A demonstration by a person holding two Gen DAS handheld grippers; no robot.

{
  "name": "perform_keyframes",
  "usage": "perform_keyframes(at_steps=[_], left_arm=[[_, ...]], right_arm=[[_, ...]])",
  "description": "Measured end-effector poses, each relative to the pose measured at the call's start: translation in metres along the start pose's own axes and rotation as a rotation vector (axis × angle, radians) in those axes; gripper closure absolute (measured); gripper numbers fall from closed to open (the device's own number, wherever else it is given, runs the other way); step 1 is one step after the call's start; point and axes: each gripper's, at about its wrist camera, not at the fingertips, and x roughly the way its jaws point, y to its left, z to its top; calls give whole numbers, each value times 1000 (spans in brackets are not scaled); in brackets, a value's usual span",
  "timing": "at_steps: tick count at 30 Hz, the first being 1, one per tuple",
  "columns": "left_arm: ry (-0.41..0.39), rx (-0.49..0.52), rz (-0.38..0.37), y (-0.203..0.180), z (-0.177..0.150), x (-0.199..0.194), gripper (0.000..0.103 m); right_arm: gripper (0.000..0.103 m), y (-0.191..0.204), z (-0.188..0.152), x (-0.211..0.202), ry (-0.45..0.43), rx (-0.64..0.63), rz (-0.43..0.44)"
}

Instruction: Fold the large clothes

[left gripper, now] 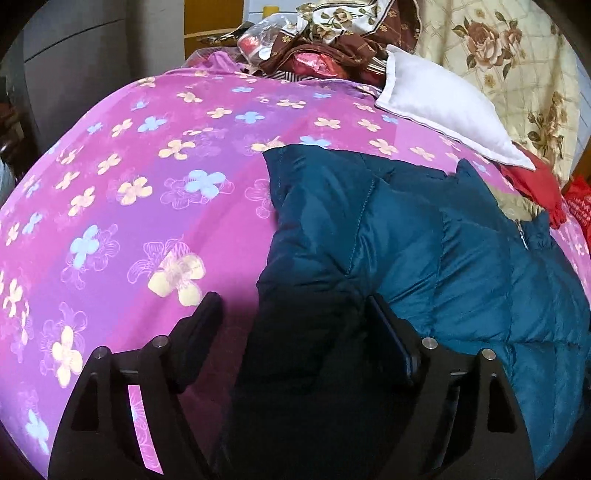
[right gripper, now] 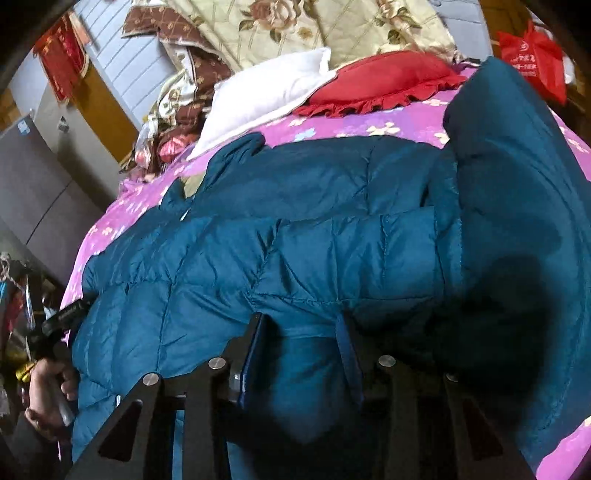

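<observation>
A teal quilted puffer jacket (left gripper: 424,236) lies spread on a bed covered by a pink flowered sheet (left gripper: 129,192). In the left wrist view my left gripper (left gripper: 291,301) stands open and wide over the jacket's left edge. Dark shadowed fabric lies between its jaws, and the left finger (left gripper: 201,328) is clear of it over the sheet. In the right wrist view the jacket (right gripper: 258,229) fills the middle, with a sleeve folded up at the right. My right gripper (right gripper: 300,319) is shut on a fold of the jacket's near edge. The left gripper (right gripper: 62,314), held by a hand (right gripper: 48,387), shows at the jacket's left edge.
A white pillow (right gripper: 269,88) and a red frilled cushion (right gripper: 384,81) lie at the head of the bed, backed by a cream rose-print quilt (right gripper: 325,26). A heap of brown patterned cloth (left gripper: 332,40) sits beyond the sheet. A red bag (right gripper: 532,62) hangs at far right; a grey cabinet (right gripper: 40,192) stands left.
</observation>
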Motion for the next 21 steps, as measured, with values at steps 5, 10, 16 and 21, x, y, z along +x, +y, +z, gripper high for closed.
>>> perform_keyframes(at_steps=[5, 10, 16, 21], left_arm=[[-9, -9, 7, -3, -3, -5, 22], [-6, -8, 9, -3, -4, -5, 21], [-7, -17, 12, -1, -4, -6, 21], [-6, -28, 16, 0, -3, -6, 19]], right_arm=[[65, 11, 25, -19, -162, 51, -3], [63, 1, 21, 24, -79, 47, -56], [63, 28, 18, -8, -131, -3, -82], [62, 58, -21, -32, -123, -107, -98]])
